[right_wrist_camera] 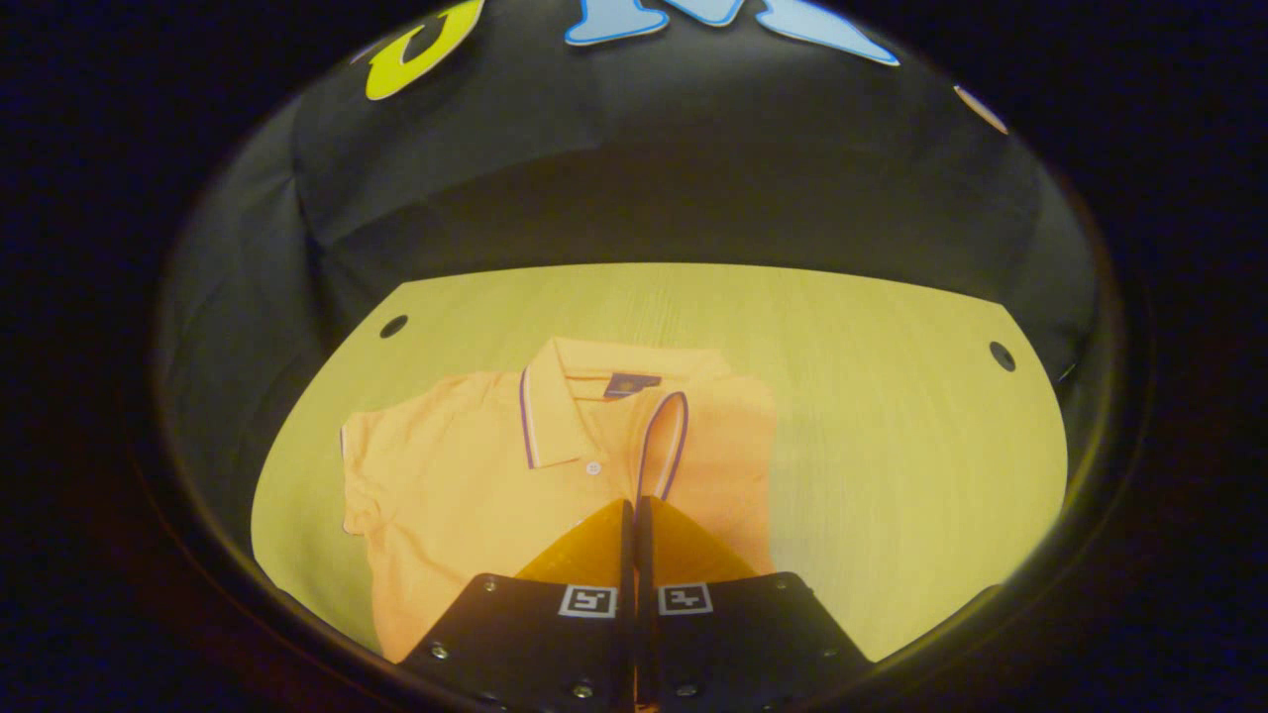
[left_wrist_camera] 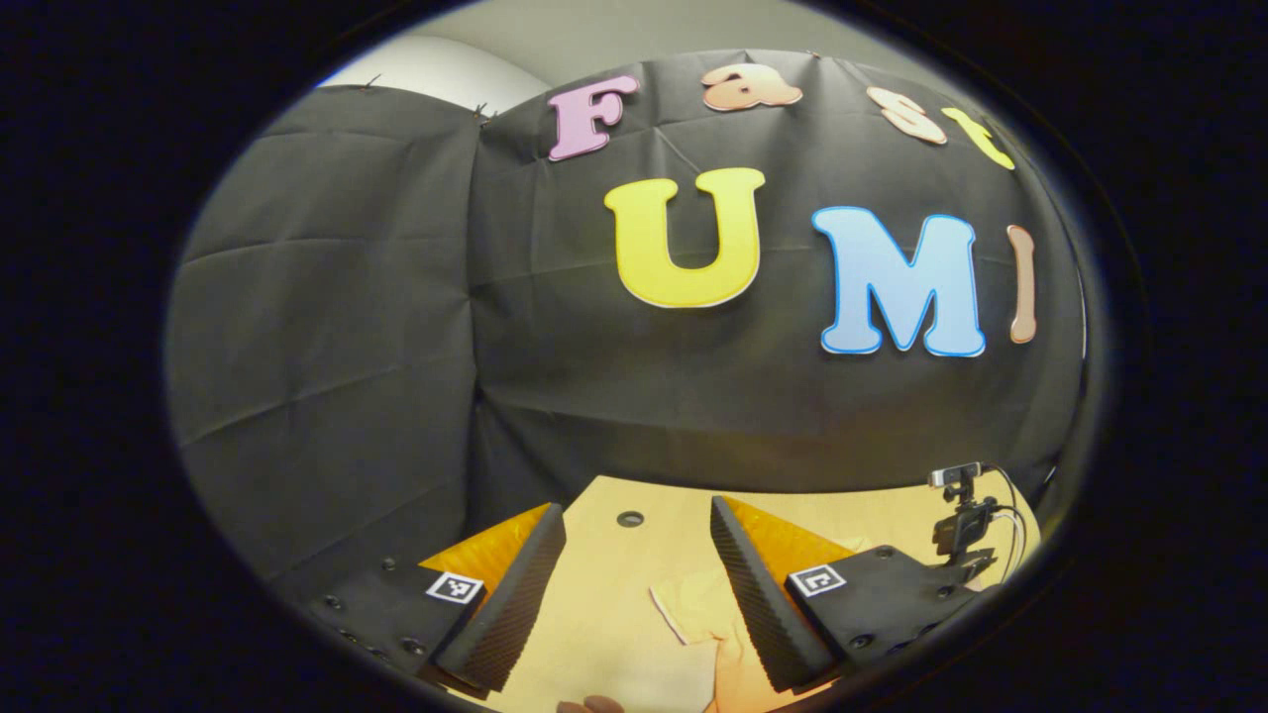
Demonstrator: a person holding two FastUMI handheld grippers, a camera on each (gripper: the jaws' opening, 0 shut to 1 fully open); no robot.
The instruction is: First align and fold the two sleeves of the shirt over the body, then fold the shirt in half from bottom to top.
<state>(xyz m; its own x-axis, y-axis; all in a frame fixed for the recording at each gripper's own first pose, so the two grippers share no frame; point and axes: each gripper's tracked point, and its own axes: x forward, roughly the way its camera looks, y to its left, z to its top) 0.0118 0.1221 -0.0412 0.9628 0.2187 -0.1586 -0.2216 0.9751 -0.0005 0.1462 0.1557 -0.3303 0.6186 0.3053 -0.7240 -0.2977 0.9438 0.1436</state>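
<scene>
An orange polo shirt [right_wrist_camera: 475, 485] lies face up on the pale wooden table [right_wrist_camera: 892, 396], its striped collar [right_wrist_camera: 555, 406] pointing toward the far wall. One sleeve [right_wrist_camera: 713, 446] is folded over the chest, and its striped cuff runs down to my right gripper [right_wrist_camera: 632, 503]. That gripper is shut, with its tips on that cuff. The other sleeve [right_wrist_camera: 362, 465] lies spread out to the side. My left gripper [left_wrist_camera: 636, 507] is open above the table [left_wrist_camera: 604, 594], and a bit of orange cloth with a pale edge [left_wrist_camera: 698, 614] lies below, between its fingers.
A small camera on a stand [left_wrist_camera: 959, 520] sits at the table's far right corner. The table has round holes [right_wrist_camera: 393, 326] [right_wrist_camera: 1002, 356] near its back corners. Black cloth walls close the back and sides. Part of a hand [left_wrist_camera: 589, 705] shows at the bottom edge.
</scene>
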